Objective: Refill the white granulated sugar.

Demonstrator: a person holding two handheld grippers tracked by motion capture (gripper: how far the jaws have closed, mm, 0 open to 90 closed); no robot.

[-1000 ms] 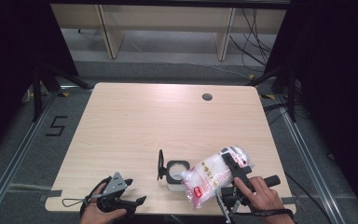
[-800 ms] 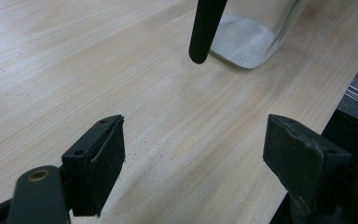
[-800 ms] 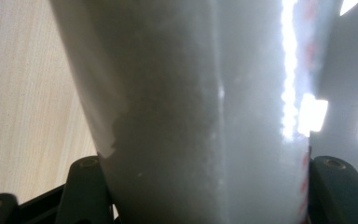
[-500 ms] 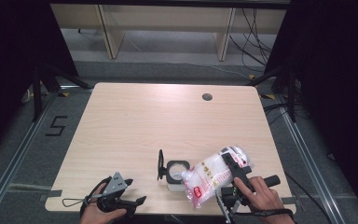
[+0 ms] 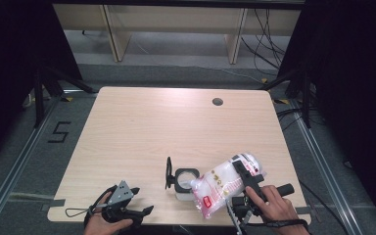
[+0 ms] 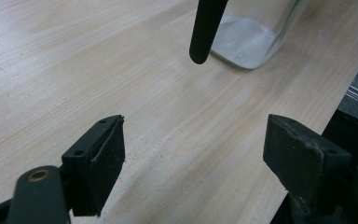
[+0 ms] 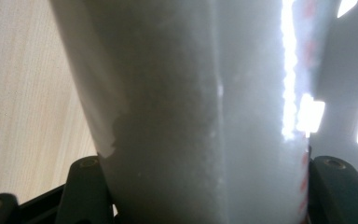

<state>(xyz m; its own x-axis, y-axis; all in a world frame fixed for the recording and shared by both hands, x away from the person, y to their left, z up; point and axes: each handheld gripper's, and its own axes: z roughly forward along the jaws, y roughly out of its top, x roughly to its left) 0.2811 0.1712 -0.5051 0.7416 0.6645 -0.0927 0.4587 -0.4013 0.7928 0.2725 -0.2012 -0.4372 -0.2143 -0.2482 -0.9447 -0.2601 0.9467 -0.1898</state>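
A clear plastic bag of white grains [image 5: 220, 183] lies tilted, its low corner over the mouth of a small glass jar [image 5: 186, 177] near the table's front edge. The jar's black hinged lid [image 5: 169, 172] stands flipped open on its left. My right gripper [image 5: 245, 172] is shut on the bag's upper part; in the right gripper view the bag [image 7: 191, 116] bulges between both jaws of the gripper [image 7: 205, 186]. At the front left my left gripper [image 5: 144, 199] is open and holds nothing. In the left gripper view it [image 6: 193, 154] hovers over bare wood, with the jar's base [image 6: 247, 42] and lid [image 6: 205, 28] ahead.
The wooden table [image 5: 152, 127] has a round cable hole [image 5: 218, 102] at the back right. Beyond its far edge stand shelf legs and loose cables on the floor. Black frames flank both sides.
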